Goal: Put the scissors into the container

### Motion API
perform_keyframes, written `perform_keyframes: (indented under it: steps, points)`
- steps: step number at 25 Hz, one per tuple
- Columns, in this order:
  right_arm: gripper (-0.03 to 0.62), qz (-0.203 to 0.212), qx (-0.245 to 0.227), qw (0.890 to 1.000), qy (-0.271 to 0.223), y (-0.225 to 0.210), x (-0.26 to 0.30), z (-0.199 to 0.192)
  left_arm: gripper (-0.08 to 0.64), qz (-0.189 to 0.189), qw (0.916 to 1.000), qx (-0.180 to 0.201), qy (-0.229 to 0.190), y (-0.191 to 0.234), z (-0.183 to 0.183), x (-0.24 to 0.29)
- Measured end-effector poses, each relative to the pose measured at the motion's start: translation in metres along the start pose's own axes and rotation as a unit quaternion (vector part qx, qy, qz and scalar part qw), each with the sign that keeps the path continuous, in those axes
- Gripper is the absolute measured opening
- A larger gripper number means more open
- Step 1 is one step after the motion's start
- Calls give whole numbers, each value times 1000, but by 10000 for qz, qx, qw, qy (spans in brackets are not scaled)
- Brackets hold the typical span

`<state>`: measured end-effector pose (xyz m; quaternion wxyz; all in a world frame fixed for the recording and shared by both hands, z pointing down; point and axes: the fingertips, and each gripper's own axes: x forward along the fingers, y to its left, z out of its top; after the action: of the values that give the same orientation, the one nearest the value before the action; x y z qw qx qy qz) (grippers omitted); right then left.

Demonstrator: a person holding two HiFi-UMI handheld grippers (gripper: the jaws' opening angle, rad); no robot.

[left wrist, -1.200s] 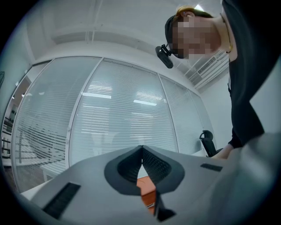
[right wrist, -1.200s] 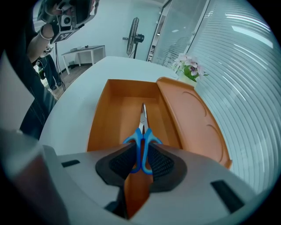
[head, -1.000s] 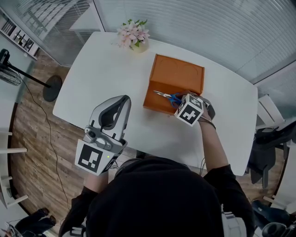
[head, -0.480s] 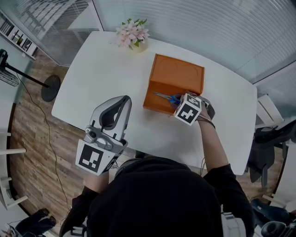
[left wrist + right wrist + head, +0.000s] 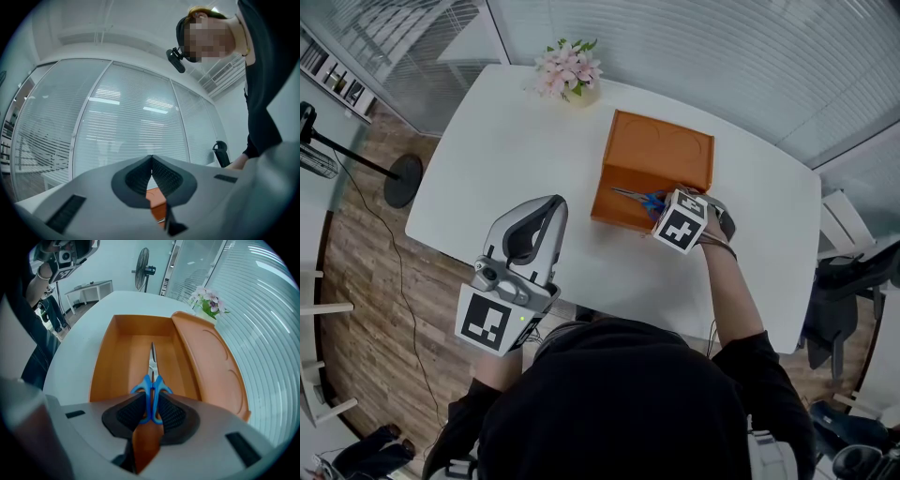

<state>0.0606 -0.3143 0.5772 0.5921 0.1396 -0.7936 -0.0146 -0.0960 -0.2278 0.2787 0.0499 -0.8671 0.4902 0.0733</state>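
Scissors [image 5: 153, 380] — handles clamped (half hidden) — over container [image 5: 108, 371].

The left gripper [image 5: 549, 201] is raised near the body, its jaws seemingly touching at the tips. The right arm reaches forward, and the right gripper [image 5: 151, 404] clamps the scissors [image 5: 150, 390] by their handles.

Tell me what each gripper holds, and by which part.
The right gripper clamps the scissors by their blue handles; the left gripper is shut, empty.
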Motion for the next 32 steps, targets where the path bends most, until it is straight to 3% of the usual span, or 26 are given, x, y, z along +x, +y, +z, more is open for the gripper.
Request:
perform_keyframes:
  steps: [6,14,18,24,32]
  points:
    - [95,-222,-157,9996,-27,-4,0,-3,11,3,10000,25,-28,-1,2,0]
    - [104,-317,-8,9992,-246,-7,-4,0,11,-6,10000,23,-29,-3,2,0]
    - [109,-585,13,9976,-365,-13,-9,2,9,-14,10000,12,-62,-4,4,0]
    - [103,-1100,231,9906,-782,-25,-32,5,11,-106,9999,23,-73,-14,4,4]
    - [95,-1357,532,9805,-1316,-24,-66,11,11,-294,9995,-5,-62,-25,2,12]
